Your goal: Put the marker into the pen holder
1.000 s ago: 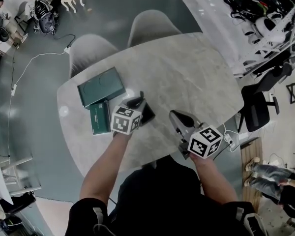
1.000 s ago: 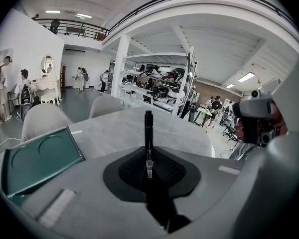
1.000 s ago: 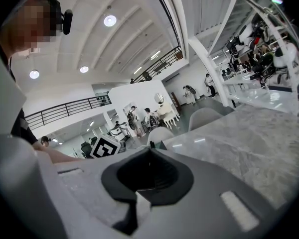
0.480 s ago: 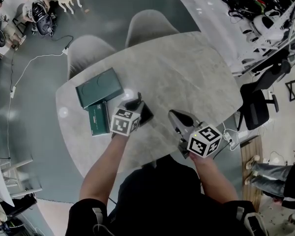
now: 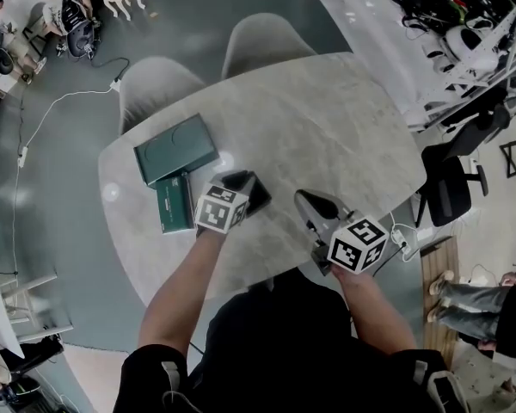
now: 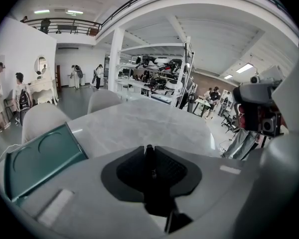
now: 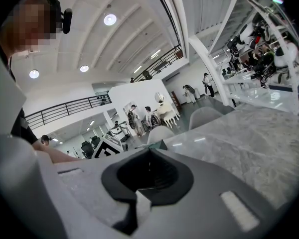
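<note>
My left gripper [image 5: 238, 181] hangs over the grey marble table [image 5: 327, 127], just right of the green boxes. In the left gripper view a thin black marker [image 6: 149, 159] stands upright in the gap between the dark pads, and the jaws are opening around it. Under it lies a black shape, the pen holder [image 5: 260, 198], mostly hidden by the gripper; it is the dark mass below the jaws, the pen holder [image 6: 162, 203]. My right gripper [image 5: 307, 203] hovers near the table's front edge, shut and holding nothing.
A dark green case [image 5: 176, 151] and a smaller green box [image 5: 174, 203] lie left of my left gripper. Two grey chairs [image 5: 262, 43] stand at the table's far side. An office chair [image 5: 451, 188] is off to the right.
The left jaws have spread slightly apart around the marker. Both hands have stayed nearly where they were.
</note>
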`<act>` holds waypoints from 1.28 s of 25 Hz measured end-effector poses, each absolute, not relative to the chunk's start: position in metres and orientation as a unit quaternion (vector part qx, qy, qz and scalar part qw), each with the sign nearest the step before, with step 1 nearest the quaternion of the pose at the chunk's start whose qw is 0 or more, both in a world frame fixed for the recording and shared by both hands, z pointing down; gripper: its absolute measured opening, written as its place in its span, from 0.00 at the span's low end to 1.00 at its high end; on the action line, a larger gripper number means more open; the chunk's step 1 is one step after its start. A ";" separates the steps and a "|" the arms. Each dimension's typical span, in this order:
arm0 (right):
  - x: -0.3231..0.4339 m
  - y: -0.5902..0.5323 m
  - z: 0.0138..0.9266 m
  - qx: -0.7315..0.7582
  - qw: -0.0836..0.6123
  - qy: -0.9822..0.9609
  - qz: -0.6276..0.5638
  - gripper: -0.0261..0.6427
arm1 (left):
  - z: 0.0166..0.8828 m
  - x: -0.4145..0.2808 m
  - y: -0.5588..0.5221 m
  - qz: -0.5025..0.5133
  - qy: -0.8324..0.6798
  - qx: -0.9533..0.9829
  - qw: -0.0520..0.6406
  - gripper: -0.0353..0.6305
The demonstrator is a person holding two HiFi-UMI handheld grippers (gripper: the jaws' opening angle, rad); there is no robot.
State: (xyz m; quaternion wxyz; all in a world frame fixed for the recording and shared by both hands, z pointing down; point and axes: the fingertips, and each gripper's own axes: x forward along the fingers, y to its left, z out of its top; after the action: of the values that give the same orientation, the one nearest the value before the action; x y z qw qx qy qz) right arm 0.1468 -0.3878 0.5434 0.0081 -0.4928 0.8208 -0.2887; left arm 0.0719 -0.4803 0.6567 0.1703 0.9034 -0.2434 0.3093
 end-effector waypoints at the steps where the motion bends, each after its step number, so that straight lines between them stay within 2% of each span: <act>1: 0.147 -0.388 0.544 -0.493 0.008 0.821 -0.289 0.04 | 0.656 0.073 -0.481 0.310 -0.242 0.904 0.169 0.17; 4: 0.148 -0.388 0.544 -0.494 0.007 0.820 -0.289 0.04 | 0.656 0.076 -0.484 0.317 -0.242 0.904 0.156 0.19; 6: 0.148 -0.386 0.543 -0.495 0.008 0.820 -0.287 0.04 | 0.656 0.075 -0.484 0.323 -0.242 0.903 0.148 0.28; 7: 0.147 -0.385 0.542 -0.496 0.009 0.820 -0.286 0.04 | 0.655 0.075 -0.483 0.324 -0.240 0.903 0.146 0.29; 12: 0.142 -0.378 0.536 -0.500 0.011 0.819 -0.280 0.04 | 0.632 0.065 -0.474 0.300 -0.245 0.911 0.139 0.30; 17: 0.142 -0.374 0.526 -0.511 0.012 0.819 -0.261 0.04 | 0.597 0.047 -0.464 0.255 -0.258 0.923 0.130 0.28; 23: 0.115 -0.360 0.496 -0.526 0.000 0.818 -0.235 0.04 | 0.555 -0.010 -0.447 0.216 -0.274 0.930 0.117 0.28; 32: 0.110 -0.332 0.466 -0.543 -0.019 0.813 -0.209 0.04 | 0.518 -0.057 -0.424 0.172 -0.291 0.934 0.117 0.13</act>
State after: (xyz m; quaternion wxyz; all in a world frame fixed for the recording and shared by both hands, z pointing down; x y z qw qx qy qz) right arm 0.1099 -0.3321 0.4658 -0.0187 -0.5431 0.8130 -0.2090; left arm -0.0568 -0.4240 0.5181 0.1166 0.9340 -0.2906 0.1719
